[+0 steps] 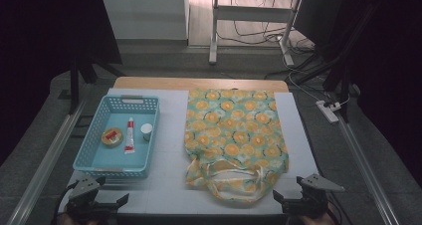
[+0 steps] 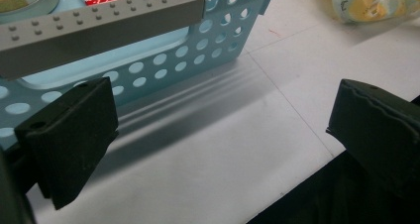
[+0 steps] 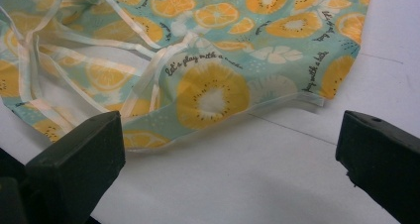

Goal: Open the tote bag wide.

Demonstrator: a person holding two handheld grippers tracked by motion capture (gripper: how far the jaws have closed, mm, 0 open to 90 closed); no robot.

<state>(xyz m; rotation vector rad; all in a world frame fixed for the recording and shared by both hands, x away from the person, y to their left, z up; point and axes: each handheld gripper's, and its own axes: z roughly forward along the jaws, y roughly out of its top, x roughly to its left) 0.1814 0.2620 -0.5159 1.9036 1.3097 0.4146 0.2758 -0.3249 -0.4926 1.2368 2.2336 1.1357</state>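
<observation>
The basket's (image 1: pixel 117 135) round tin (image 1: pixel 112 136) is blurry, perhaps labelled. The left gripper (image 1: pixel 97 203) at 7 o'clock and the right gripper (image 1: pixel 303 199) at 5 are both released, with bare mat (image 1: pixel 169 185) between them, near the tote bag (image 1: pixel 234 135).

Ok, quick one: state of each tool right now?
Left tool: open, holding nothing, in front of the blue basket.
Right tool: open, holding nothing, just short of the orange-print bag.

A wooden table (image 1: pixel 199 82) carries a white mat (image 1: pixel 164 185) over most of its top. On the mat sit a blue basket (image 1: pixel 92 150) at the left and a flat orange-print tote bag (image 1: pixel 234 130) just right of it.
</observation>
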